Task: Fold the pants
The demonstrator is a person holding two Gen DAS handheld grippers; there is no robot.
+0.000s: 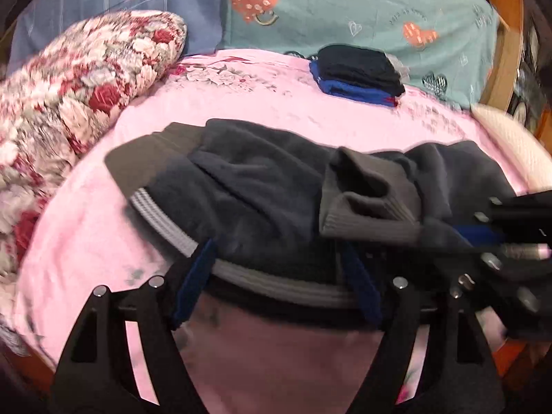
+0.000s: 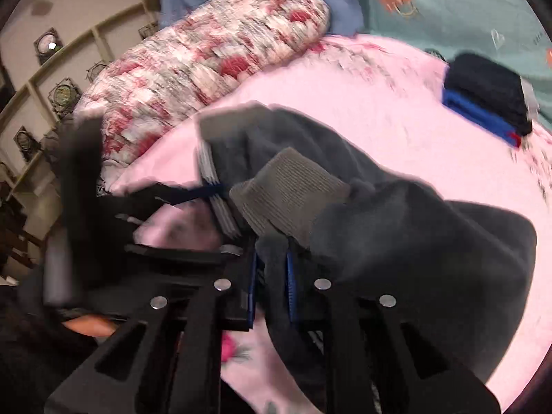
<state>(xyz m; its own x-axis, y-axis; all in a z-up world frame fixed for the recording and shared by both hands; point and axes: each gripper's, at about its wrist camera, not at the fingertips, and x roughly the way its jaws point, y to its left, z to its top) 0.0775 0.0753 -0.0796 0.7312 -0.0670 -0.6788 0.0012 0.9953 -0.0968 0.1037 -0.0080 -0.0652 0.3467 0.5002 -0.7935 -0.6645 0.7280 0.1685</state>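
Dark grey fleece pants point(image 1: 262, 186) lie bunched on the pink bedsheet point(image 1: 241, 100), striped waistband nearest, a ribbed cuff flopped on top. The left claw point(image 1: 276, 276) gapes wide around the waistband; the right claw point(image 2: 270, 286) pinches a fleece fold (blurred). Only the right view shows wall shelves point(image 2: 51, 79).

The left black two-finger gripper with blue pads point(image 1: 276, 276) points steeply downward, its jaws spread wide, one pad at each side of a striped waistband of dark grey fleece pants point(image 1: 262, 186). The right black two-finger gripper with blue pads point(image 2: 270, 276) also tilts downward, jaws nearly together and pinching a fold of that fleece. Both are motion-blurred in the other's view.
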